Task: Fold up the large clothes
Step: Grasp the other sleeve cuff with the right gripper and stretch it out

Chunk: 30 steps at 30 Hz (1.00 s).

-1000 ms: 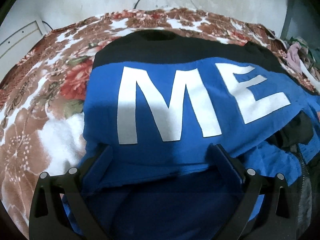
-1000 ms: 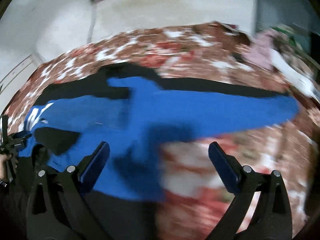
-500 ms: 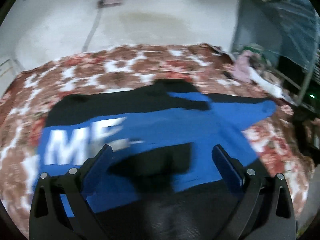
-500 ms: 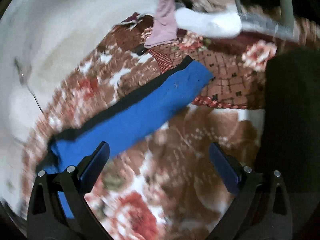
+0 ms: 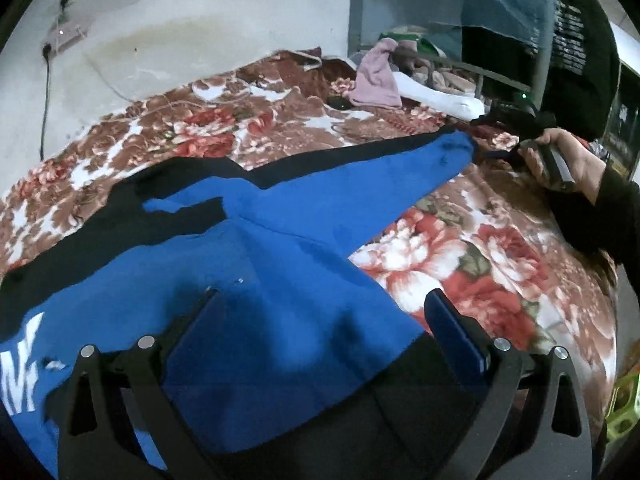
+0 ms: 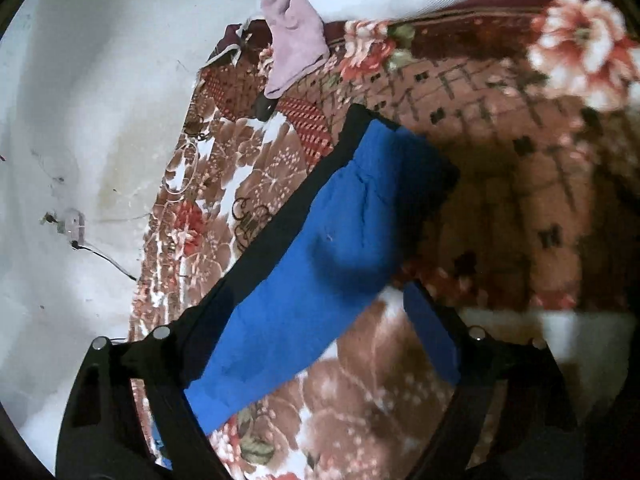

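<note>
A large blue and black sweatshirt [image 5: 280, 280] with white letters lies flat on a floral bedspread [image 5: 460, 264]. Its right sleeve [image 5: 380, 176] stretches out toward the far right. My left gripper [image 5: 324, 320] is open and empty, hovering over the blue body near the black hem. In the right wrist view the sleeve [image 6: 320, 264] runs diagonally, cuff end [image 6: 400, 160] up right. My right gripper [image 6: 316, 320] is open and empty just above the sleeve. In the left wrist view it shows held in a hand [image 5: 560, 160] beside the cuff.
A pink garment [image 5: 378, 76] and a white garment [image 5: 436, 98] lie at the far edge of the bed by a metal rail [image 5: 472, 74]. Dark clothes [image 5: 576, 40] hang at the right. A white wall [image 5: 160, 32] stands behind the bed.
My left gripper has swung right, from over the white letters to the sweatshirt's right side. My right gripper has moved out along the sleeve to near its cuff.
</note>
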Each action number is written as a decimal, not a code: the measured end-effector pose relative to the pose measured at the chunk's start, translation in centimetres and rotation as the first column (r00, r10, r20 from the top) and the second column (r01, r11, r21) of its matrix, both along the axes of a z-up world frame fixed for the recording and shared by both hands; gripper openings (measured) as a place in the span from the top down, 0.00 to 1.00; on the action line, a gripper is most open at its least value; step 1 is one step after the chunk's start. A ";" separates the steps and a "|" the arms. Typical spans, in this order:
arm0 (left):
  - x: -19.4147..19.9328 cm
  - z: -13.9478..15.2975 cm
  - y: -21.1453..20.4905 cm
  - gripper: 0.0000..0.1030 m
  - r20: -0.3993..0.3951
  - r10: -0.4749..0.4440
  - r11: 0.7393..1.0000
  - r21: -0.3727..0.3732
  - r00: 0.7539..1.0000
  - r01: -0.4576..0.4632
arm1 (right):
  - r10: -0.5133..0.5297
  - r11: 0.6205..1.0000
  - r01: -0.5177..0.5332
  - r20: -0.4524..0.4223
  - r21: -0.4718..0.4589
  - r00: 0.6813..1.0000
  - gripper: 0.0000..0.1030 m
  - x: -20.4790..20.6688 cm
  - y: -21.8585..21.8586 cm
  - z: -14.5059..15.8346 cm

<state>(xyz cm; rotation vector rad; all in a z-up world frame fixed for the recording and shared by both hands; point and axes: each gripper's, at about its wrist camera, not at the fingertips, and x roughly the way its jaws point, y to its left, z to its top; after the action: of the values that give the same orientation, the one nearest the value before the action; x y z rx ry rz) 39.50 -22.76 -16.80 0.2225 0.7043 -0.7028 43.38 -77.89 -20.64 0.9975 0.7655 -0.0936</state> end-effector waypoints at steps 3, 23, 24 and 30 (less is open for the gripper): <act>0.8 -0.2 -0.2 0.05 -0.024 -0.009 0.999 -0.034 1.000 0.009 | 0.017 1.000 -0.017 0.014 -0.003 1.000 0.19 1.5 -0.2 -0.1; -2.1 -1.1 0.6 0.05 -0.058 -0.048 0.995 -0.089 0.997 0.043 | 0.025 1.000 -0.025 -0.024 0.006 0.999 0.95 2.5 -1.0 -3.2; -2.0 -1.1 0.6 0.05 -0.059 -0.044 0.996 -0.084 0.997 0.039 | 0.032 0.999 -0.032 -0.013 -0.002 0.999 0.95 2.3 -0.7 -2.8; -0.1 -0.6 -0.9 0.05 -0.060 -0.027 0.996 -0.090 0.998 0.022 | 0.056 0.996 -0.052 0.050 -0.076 0.997 0.95 0.9 0.7 1.6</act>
<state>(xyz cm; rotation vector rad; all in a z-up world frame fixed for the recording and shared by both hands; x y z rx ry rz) 39.45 -23.63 -17.43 0.1282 0.7282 -0.7656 44.24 -77.15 -19.04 0.9044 0.7361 -0.0492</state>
